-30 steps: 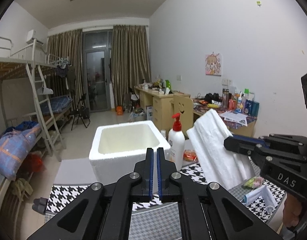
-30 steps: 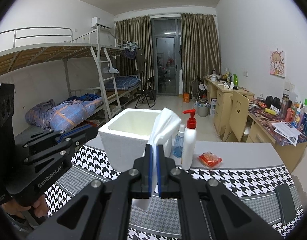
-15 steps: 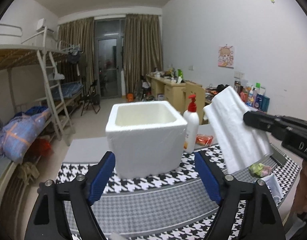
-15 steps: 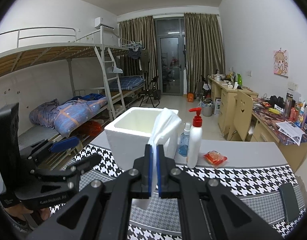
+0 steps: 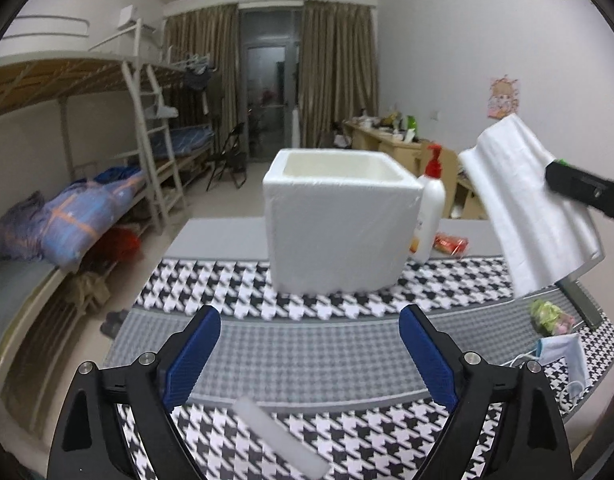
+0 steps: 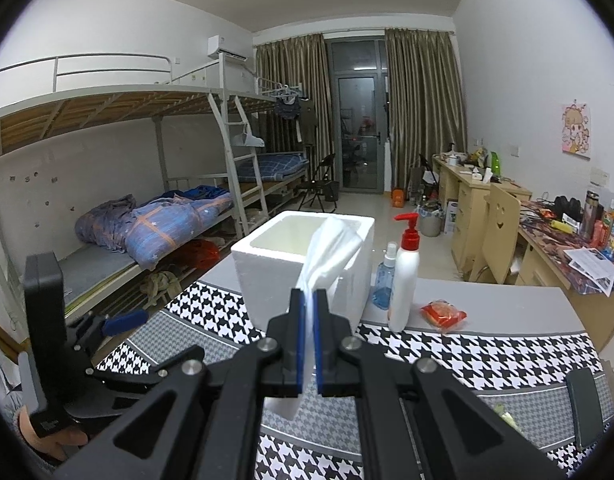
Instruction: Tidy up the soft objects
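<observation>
White towel (image 6: 327, 252) hangs in the air clamped in the right gripper (image 6: 306, 344), just in front of the white foam box (image 5: 339, 220) on the houndstooth-covered surface (image 5: 347, 352). Left gripper (image 5: 307, 356) spread wide, jaws just been opening, nothing between them, low over the surface above a small white foam strip (image 5: 279, 436). Pump bottle (image 6: 403, 276), blue spray bottle (image 6: 385, 276) and red packet (image 6: 443, 313) beside the box; face mask (image 5: 567, 356) at the right edge.

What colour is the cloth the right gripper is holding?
White; the cloth, clamped in the right gripper, shows best in the left wrist view.
</observation>
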The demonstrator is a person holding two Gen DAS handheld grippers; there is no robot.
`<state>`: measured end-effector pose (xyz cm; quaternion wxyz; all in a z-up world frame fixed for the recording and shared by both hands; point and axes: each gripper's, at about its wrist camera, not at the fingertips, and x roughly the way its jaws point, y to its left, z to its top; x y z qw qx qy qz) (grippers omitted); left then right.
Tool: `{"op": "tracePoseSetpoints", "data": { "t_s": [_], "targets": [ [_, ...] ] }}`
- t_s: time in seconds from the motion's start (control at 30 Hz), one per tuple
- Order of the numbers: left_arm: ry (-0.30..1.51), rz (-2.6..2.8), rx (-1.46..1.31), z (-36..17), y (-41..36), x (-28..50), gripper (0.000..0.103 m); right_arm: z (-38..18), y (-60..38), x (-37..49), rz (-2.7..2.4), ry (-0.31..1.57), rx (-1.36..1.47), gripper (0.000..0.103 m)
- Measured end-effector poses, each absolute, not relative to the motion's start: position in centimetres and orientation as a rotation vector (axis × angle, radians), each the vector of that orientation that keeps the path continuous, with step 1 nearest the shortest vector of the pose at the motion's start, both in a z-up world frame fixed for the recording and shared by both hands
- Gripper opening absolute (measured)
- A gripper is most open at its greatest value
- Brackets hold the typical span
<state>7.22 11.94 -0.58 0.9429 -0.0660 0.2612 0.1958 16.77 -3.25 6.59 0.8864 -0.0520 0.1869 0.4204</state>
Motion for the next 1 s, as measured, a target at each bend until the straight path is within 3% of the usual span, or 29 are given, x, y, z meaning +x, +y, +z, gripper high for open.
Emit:
{"op": "tracePoseSetpoints", "data": {
  "t_s": [0.6,0.77,0.9,1.0],
  "targets": [
    [0.715,0.638,-0.224,-7.4,12.4,6.4,0.09,5.2,-4.0,17.2,0.959,0.423,-0.119,0.006],
    [0.771,0.677,-0.253,-9.1,12.6,6.4,0.075,4.9,-4.3,17.2,0.964,0.432,-0.12,0.006],
    [0.798,0.679,-0.283,-10.0,12.6,6.2,0.075,4.7,-4.5,17.0,0.972,0.436,-0.122,0.006],
    [0.815,0.668,-0.294,-10.5,12.4,6.4,0.067,4.7,-4.5,16.9,0.975,0.436,-0.125,0.006]
  ]
}}
